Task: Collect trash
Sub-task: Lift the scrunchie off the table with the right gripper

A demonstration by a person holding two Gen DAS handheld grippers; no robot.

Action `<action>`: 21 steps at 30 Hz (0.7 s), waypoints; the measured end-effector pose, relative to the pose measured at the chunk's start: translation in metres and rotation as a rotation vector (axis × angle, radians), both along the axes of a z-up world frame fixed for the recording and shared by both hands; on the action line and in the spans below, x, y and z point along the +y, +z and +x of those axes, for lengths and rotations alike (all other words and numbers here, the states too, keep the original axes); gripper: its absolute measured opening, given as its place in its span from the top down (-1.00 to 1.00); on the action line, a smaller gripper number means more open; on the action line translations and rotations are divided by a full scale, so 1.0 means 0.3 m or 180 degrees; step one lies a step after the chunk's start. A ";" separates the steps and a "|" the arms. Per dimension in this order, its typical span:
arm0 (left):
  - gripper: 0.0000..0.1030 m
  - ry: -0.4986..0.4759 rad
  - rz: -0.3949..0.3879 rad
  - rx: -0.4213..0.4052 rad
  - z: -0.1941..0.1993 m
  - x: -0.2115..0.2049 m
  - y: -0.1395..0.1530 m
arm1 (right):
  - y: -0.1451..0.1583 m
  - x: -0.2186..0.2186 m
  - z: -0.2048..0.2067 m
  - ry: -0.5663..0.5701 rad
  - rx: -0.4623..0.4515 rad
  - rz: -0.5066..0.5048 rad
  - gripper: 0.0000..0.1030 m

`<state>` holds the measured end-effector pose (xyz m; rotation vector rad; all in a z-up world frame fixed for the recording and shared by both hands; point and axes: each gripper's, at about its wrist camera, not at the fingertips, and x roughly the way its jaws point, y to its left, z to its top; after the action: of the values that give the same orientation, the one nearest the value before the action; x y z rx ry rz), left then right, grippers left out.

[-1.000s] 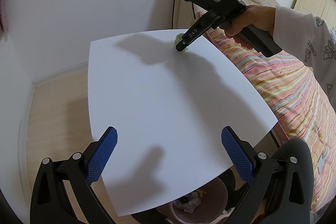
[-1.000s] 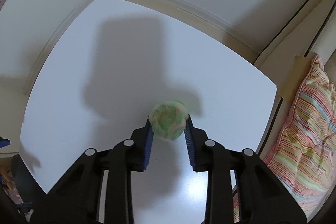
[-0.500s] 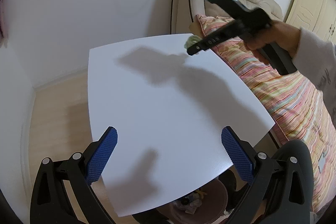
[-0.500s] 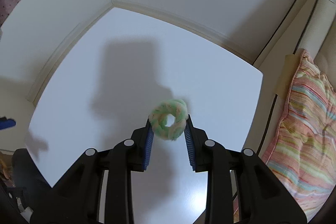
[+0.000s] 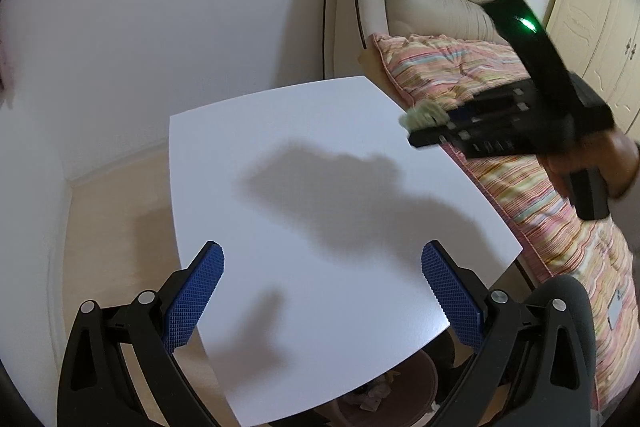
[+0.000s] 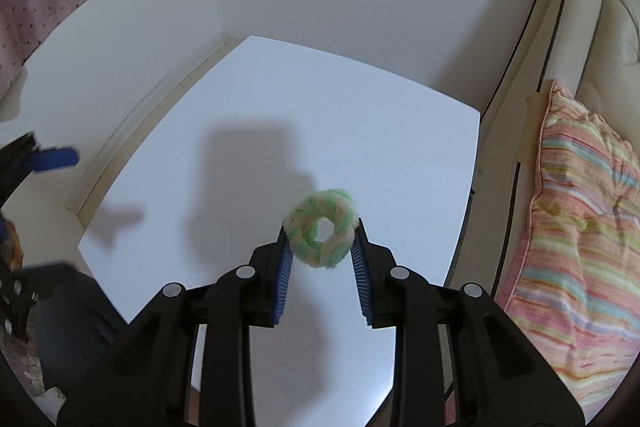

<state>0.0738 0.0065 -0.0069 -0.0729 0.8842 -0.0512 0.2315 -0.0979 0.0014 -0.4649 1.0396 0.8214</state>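
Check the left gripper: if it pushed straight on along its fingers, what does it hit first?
Most likely the white table. The left gripper is open and empty, angled down at the bare tabletop, with nothing between its fingers and the surface. The right gripper with the fuzzy ring is off to the side. Depth is uncertain.

Fuzzy green ring [image 6: 322, 229] between right claw [image 6: 321, 259] pads, above white table [image 6: 280, 131]

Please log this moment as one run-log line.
right claw: shut on fuzzy ring, above table | left claw: open, empty
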 end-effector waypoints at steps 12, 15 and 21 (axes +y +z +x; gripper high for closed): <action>-0.85 -0.0067 0.0068 0.0279 0.121 -0.004 -0.034 | -0.008 -0.096 -0.118 -0.0092 0.0037 0.0125 0.45; -0.85 -0.0078 0.0053 0.0374 0.154 -0.005 -0.058 | 0.000 -0.108 -0.127 -0.0099 0.0030 0.0139 0.45; -0.85 -0.0065 0.0067 0.0622 0.220 -0.007 -0.131 | 0.006 -0.116 -0.140 -0.0088 0.0026 0.0149 0.45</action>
<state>0.1399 0.0043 -0.0463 -0.0496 1.0806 -0.0544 0.1895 -0.1327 0.0032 -0.4069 1.0299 0.8219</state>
